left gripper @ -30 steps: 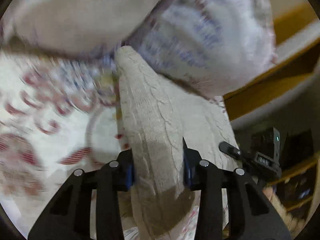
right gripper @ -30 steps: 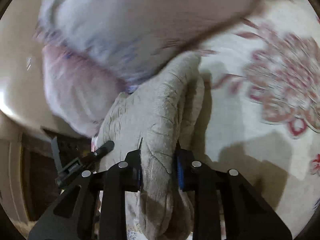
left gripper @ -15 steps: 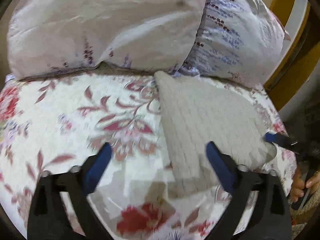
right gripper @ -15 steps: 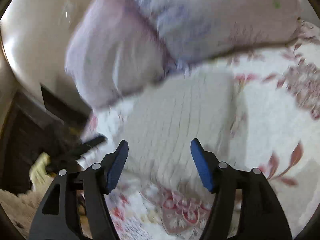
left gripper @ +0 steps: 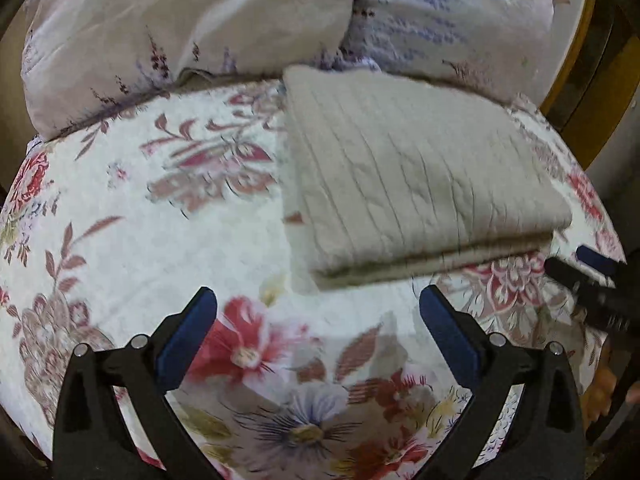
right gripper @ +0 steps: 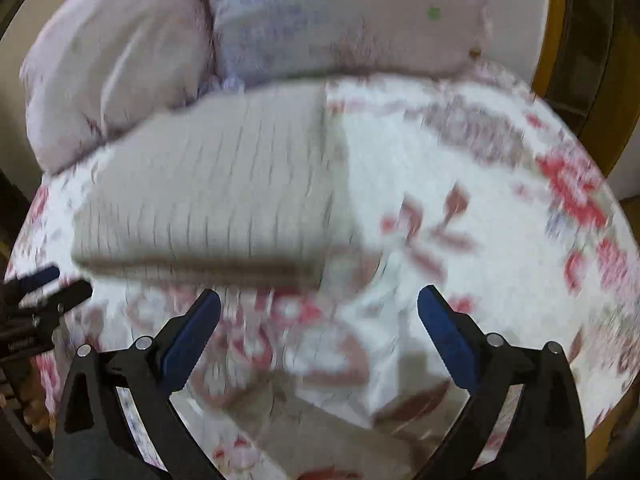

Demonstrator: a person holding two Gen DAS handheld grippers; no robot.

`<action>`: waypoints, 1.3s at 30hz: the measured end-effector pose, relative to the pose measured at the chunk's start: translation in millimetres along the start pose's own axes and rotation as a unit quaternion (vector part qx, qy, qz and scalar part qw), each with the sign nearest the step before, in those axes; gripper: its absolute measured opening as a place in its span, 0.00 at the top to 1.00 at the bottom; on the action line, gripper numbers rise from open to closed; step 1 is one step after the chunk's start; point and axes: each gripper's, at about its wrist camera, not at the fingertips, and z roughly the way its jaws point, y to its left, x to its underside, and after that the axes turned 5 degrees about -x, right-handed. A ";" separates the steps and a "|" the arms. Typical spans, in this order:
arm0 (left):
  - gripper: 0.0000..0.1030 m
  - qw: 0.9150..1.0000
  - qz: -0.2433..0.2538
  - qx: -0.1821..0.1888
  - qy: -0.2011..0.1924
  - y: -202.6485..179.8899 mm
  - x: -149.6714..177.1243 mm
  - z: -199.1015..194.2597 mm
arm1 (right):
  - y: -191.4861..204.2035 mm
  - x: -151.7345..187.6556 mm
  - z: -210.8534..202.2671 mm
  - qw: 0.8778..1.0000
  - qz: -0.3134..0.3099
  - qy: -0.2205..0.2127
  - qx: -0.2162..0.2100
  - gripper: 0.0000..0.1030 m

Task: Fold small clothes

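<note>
A beige ribbed knit garment (left gripper: 412, 176) lies folded in a flat rectangle on the floral bedspread (left gripper: 132, 220), its far edge against the pillows. My left gripper (left gripper: 318, 312) is open and empty, just in front of the garment's near edge. In the right wrist view the same garment (right gripper: 216, 196) lies to the upper left, blurred. My right gripper (right gripper: 318, 312) is open and empty, above the bedspread (right gripper: 480, 220) and short of the garment's near right corner. The other gripper's tip shows at the right edge of the left view (left gripper: 592, 280) and the left edge of the right view (right gripper: 36, 300).
Two pale floral pillows (left gripper: 192, 28) (left gripper: 452, 20) lie at the head of the bed behind the garment. A wooden bed frame (left gripper: 580, 64) runs along the right. The bed's edge drops off near the garment's right side.
Both grippers were shut on the lifted garment one second ago. They have laid it flat, opened, and drawn back toward me. The garment now rests folded on the bed.
</note>
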 end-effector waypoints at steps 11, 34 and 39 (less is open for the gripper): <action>0.02 0.999 0.012 -0.041 0.026 -15.2 11.7 17.3 | 19.3 21.3 20.1 0.999 -0.035 0.003 0.035 0.01; 0.02 0.999 0.004 -0.048 0.015 -16.0 12.7 15.4 | 21.3 21.9 17.9 0.999 -0.043 -0.004 0.030 0.01; 0.02 0.999 0.004 -0.048 0.015 -16.1 12.8 15.5 | 21.1 22.1 17.8 0.999 -0.043 -0.005 0.030 0.01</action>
